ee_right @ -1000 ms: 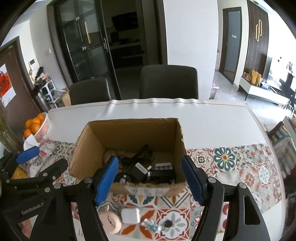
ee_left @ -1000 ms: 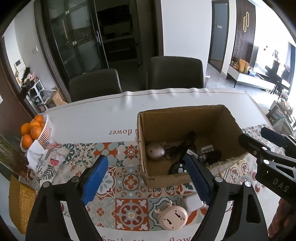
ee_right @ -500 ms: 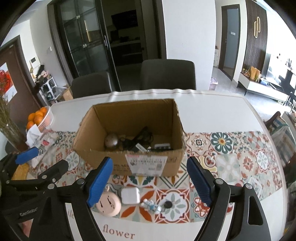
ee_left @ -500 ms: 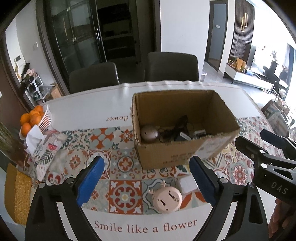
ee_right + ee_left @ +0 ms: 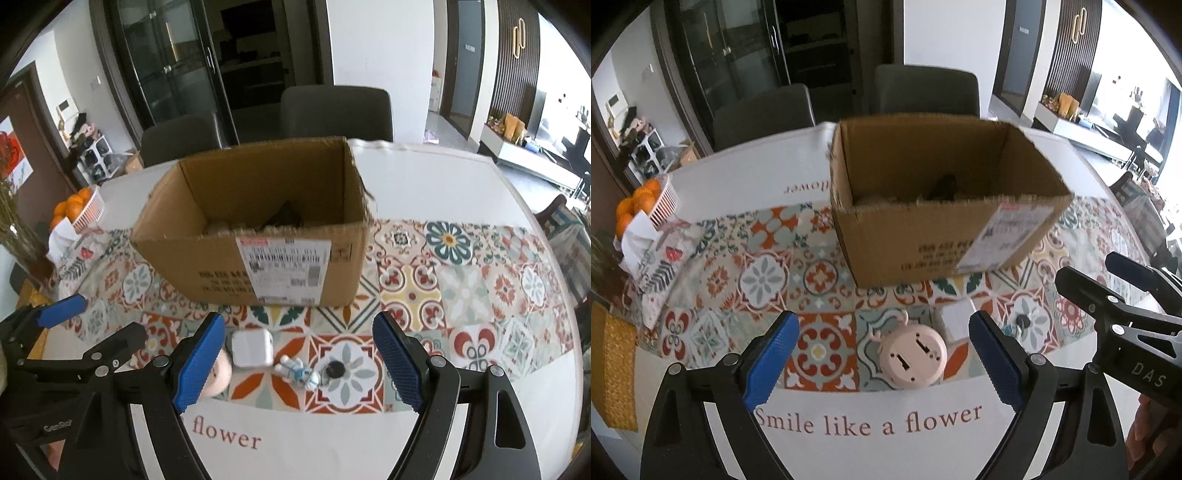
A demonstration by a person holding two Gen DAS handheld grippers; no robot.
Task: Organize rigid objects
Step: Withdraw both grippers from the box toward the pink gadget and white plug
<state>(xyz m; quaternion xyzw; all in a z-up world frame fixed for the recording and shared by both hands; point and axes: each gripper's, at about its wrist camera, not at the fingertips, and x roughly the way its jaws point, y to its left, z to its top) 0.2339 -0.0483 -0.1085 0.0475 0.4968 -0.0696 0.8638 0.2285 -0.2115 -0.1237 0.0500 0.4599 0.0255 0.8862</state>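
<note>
An open cardboard box stands on the patterned tablecloth with dark items barely showing inside. In front of it lie a pink round clock face down, a white square case, a small astronaut figure and a small black round piece. My left gripper is open and empty, with the clock between its fingers. My right gripper is open and empty, with the case, figure and black piece between its fingers.
A white basket of oranges and a floral cloth bag sit at the table's left. A yellow woven mat lies at the near left edge. Two dark chairs stand behind the table.
Both grippers have pulled back and down from above the box toward the near table edge. The small objects in front of the box now lie between the fingers. Both stay open.
</note>
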